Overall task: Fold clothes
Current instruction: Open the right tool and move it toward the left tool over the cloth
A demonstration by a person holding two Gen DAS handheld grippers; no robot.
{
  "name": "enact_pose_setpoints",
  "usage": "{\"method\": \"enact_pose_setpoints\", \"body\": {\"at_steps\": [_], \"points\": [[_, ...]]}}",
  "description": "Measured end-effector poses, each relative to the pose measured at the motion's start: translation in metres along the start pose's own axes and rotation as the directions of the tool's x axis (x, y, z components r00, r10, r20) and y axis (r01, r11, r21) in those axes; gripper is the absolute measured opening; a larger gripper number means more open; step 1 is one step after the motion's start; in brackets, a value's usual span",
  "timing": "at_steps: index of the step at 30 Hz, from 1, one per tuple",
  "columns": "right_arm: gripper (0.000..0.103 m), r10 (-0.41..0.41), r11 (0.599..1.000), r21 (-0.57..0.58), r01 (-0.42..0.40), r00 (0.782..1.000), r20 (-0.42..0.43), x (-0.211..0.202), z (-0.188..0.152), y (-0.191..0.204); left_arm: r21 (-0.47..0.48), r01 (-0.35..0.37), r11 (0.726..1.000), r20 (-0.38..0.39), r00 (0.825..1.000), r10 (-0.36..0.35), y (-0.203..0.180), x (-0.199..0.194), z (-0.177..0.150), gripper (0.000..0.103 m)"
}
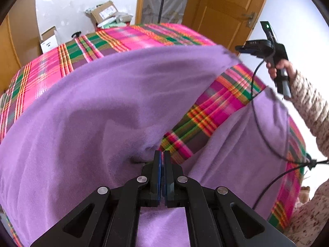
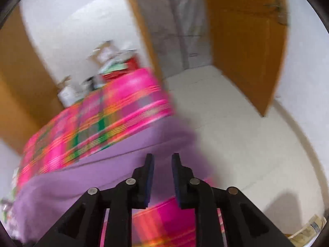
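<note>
I am clamping my left gripper (image 1: 162, 154) on the purple garment (image 1: 92, 107) at lower centre, keeping it taut while my right gripper (image 2: 162, 160) is gaping empty.

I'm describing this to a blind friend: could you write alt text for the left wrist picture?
A black left gripper, jaws shut, pinches a purple garment spread over a pink plaid bedcover. At right, a hand holds the right gripper above the cloth's far corner.
</note>
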State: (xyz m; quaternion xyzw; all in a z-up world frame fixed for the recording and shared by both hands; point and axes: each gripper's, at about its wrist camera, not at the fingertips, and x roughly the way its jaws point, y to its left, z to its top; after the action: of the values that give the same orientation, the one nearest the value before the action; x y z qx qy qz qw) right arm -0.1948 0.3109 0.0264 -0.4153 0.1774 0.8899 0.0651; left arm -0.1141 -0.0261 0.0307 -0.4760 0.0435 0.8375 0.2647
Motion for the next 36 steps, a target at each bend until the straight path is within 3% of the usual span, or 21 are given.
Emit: {"method": "enact_pose_setpoints", "body": {"at_steps": [5,8,13,15,19,23,26,31,32,33,36], "points": [[0.024,0.187,0.969,-0.145,-0.198,0.979,-0.085,-0.013,-0.027,0.07,-0.044,0.02,0.999,0.065,0.998,-0.018,0.003,-0.028,-0.004,0.001],[0.026,0.252,0.931,-0.23,-0.284,0.954,-0.162,-0.01,-0.05,0.112,-0.1,0.026,0.995,0.105,0.994,-0.015,0.013,-0.044,-0.009,0.001],[0.026,0.334,0.845,-0.328,-0.423,0.895,-0.294,-0.012,-0.104,0.175,-0.212,0.035,0.977,0.152,0.988,-0.003,0.036,-0.064,-0.025,0.001],[0.026,0.368,0.798,-0.357,-0.485,0.862,-0.348,-0.015,-0.125,0.195,-0.245,0.037,0.969,0.16,0.987,0.003,0.043,-0.068,-0.034,0.002],[0.026,0.425,0.687,-0.362,-0.631,0.752,-0.504,-0.014,-0.171,0.235,-0.302,0.048,0.952,0.17,0.985,0.004,0.055,-0.074,-0.055,0.002],[0.04,0.444,0.649,-0.286,-0.705,0.656,-0.611,0.0,-0.2,0.263,-0.35,0.078,0.934,0.189,0.982,-0.011,0.063,-0.075,-0.076,0.002],[0.042,0.457,0.636,-0.253,-0.729,0.62,-0.638,0.009,-0.211,0.282,-0.362,0.067,0.93,0.179,0.984,-0.001,0.068,-0.074,-0.085,0.002],[0.044,0.474,0.635,-0.252,-0.73,0.627,-0.618,0.016,-0.212,0.302,-0.387,0.077,0.919,0.172,0.985,-0.01,0.08,-0.07,-0.094,0.002],[0.035,0.485,0.646,-0.25,-0.722,0.64,-0.596,0.019,-0.207,0.303,-0.39,0.073,0.918,0.169,0.986,-0.007,0.082,-0.07,-0.095,0.002],[0.013,0.492,0.66,-0.249,-0.709,0.658,-0.57,0.022,-0.202,0.303,-0.392,0.073,0.917,0.169,0.986,-0.006,0.083,-0.069,-0.096,0.002],[0.008,0.495,0.709,-0.249,-0.66,0.717,-0.491,0.028,-0.188,0.3,-0.416,0.074,0.906,0.172,0.985,-0.001,0.092,-0.068,-0.102,0.002]]}}
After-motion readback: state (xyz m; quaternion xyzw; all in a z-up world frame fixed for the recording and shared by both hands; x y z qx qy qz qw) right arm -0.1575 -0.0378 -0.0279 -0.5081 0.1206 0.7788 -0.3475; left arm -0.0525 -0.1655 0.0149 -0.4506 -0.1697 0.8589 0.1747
